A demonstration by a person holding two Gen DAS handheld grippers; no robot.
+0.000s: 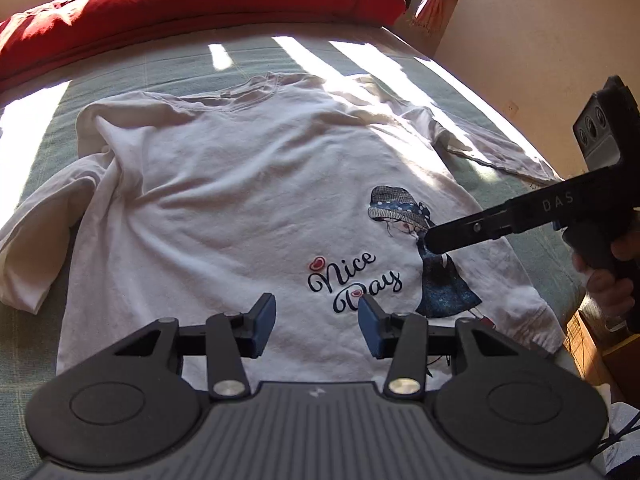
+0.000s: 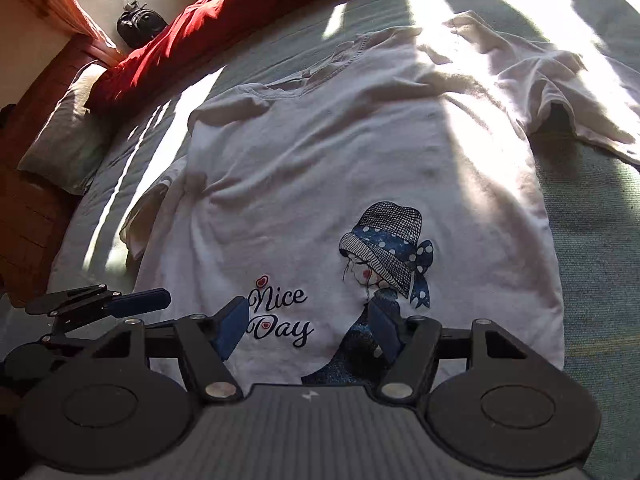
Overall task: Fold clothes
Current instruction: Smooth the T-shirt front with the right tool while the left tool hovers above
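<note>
**Tee laid out flat, both grippers hovering at the hem end**

White t-shirt (image 1: 224,184) lies face up on the green bedspread (image 1: 36,152), collar at the far end, hem nearest, so its long axis runs straight away from both grippers. Left gripper (image 1: 317,316) and right gripper (image 2: 308,328) both hang with jaws apart, nothing gripped. My guess: each takes its own sleeve, since neither looks nearer.
</note>
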